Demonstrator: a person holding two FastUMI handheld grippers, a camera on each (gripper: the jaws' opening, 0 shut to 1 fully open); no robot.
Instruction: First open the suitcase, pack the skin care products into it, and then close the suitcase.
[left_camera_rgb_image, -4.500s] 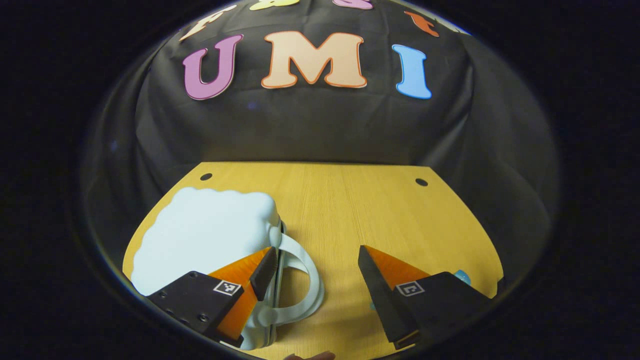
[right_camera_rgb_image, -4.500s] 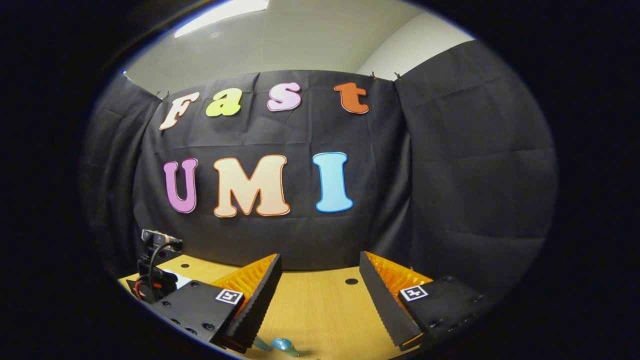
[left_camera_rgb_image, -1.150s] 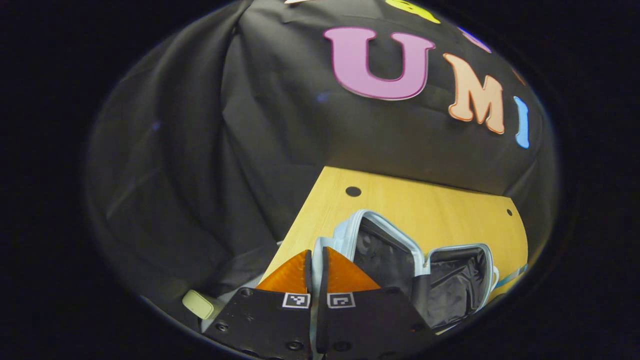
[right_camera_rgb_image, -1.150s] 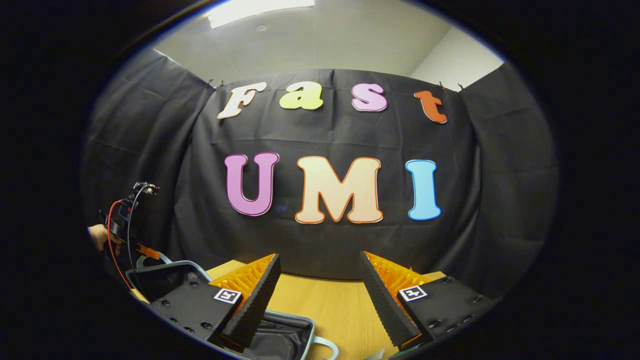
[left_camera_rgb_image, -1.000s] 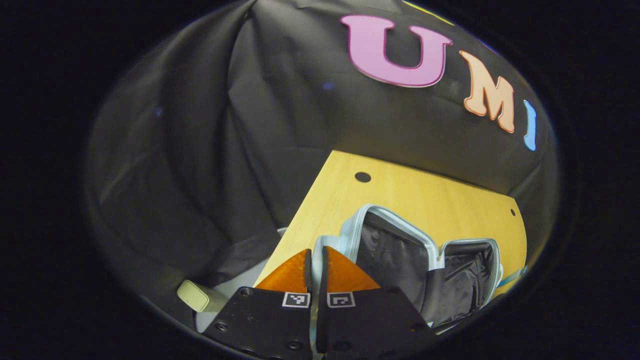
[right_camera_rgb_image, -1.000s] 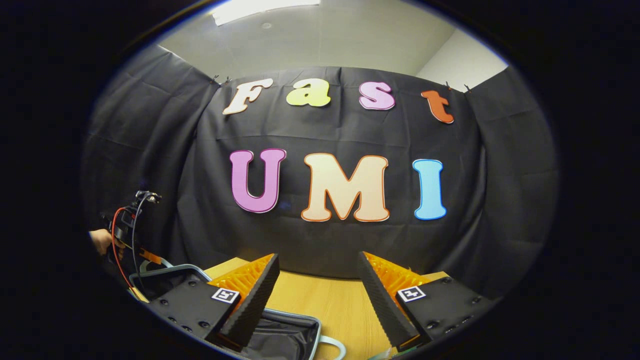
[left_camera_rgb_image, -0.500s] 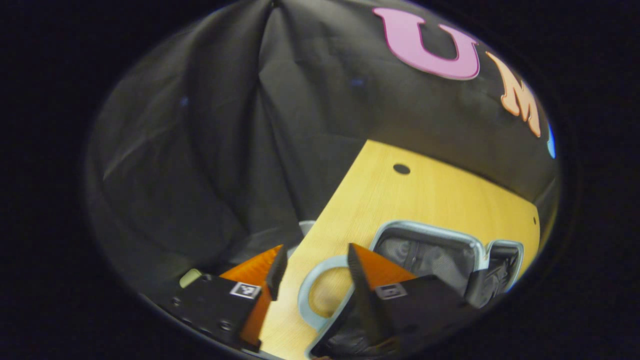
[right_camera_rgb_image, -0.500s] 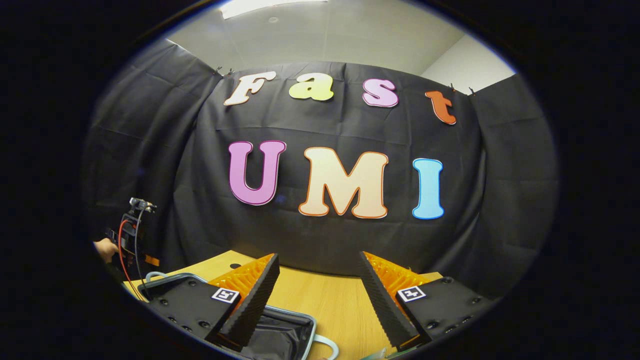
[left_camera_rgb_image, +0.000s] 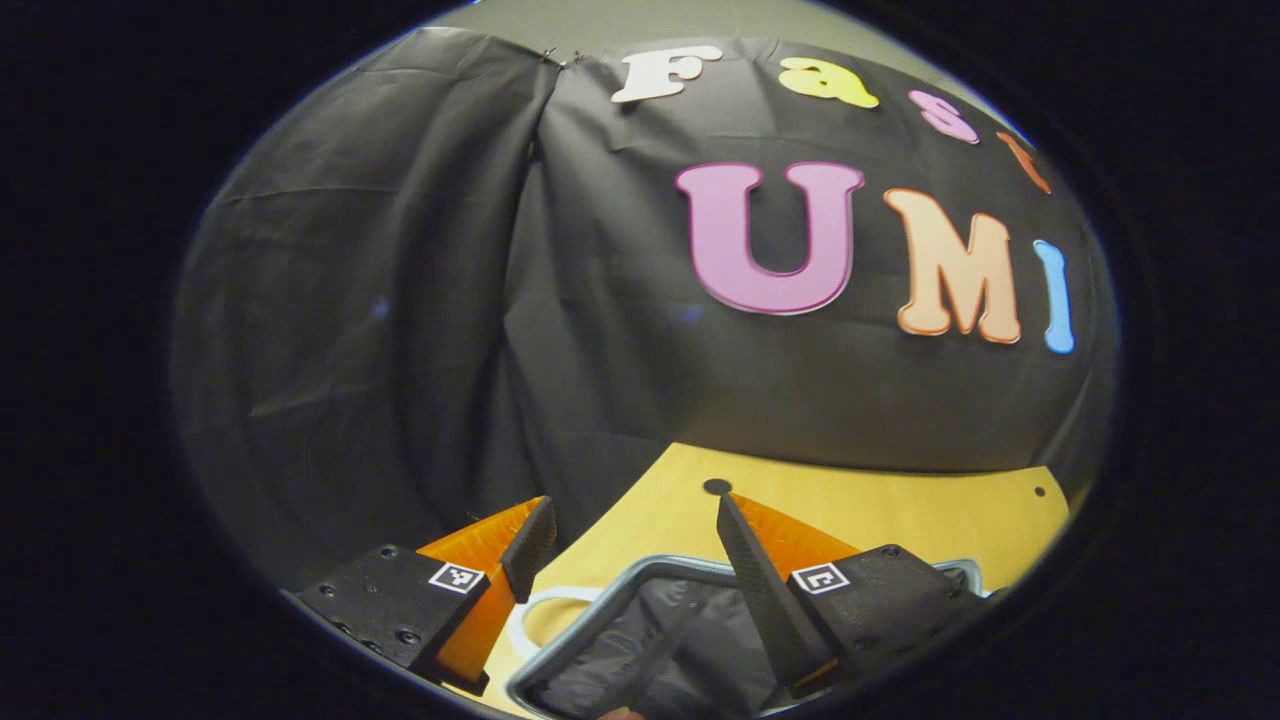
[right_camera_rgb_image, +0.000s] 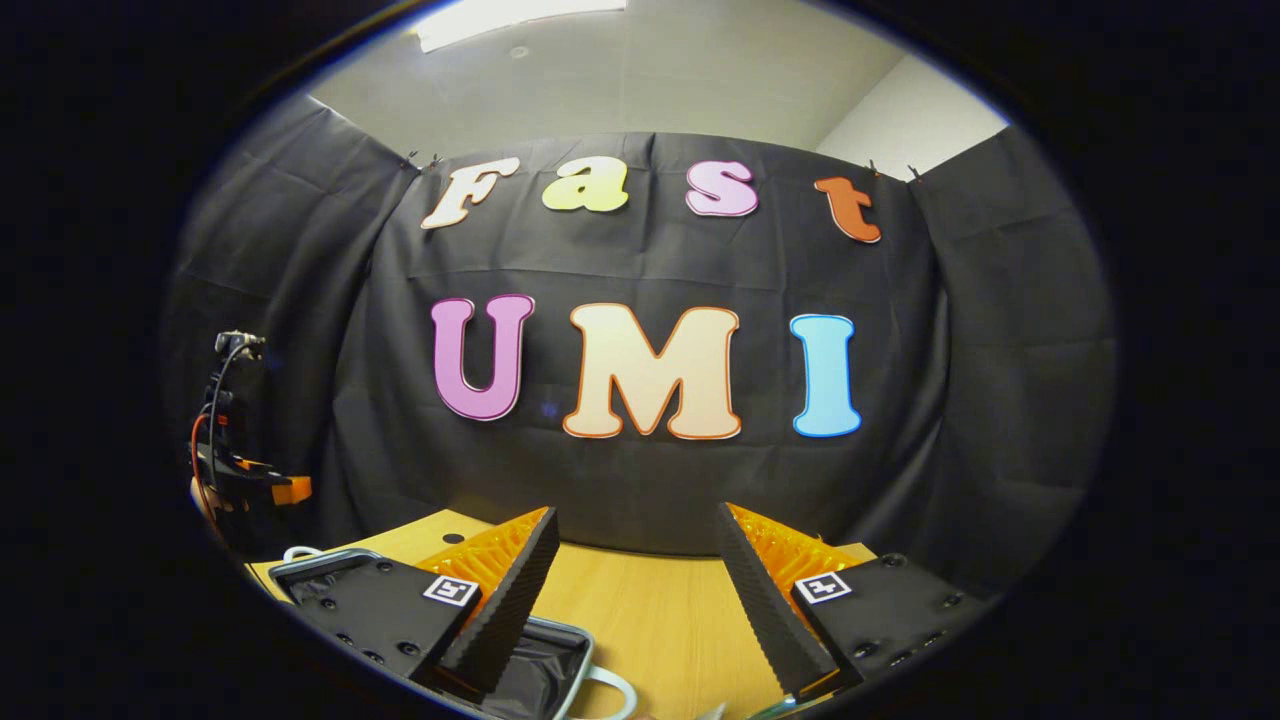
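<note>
Wooden tabletop carries the suitcase, lying open with its dark lining up. Above it the left hand-held gripper hovers, fingers apart, gripping nothing. The right hand-held gripper hangs beside the case, fingers apart too.

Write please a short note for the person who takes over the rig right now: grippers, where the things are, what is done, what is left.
Left gripper: open, holding nothing, above the open suitcase.
Right gripper: open, holding nothing, over the wooden table, the suitcase at its lower left.
Suitcase: lies open on the table, dark lining showing, handle flat on the wood.
Done: the suitcase is opened.
Left: pack the skin care products, then close the suitcase. No product can be made out clearly.
</note>
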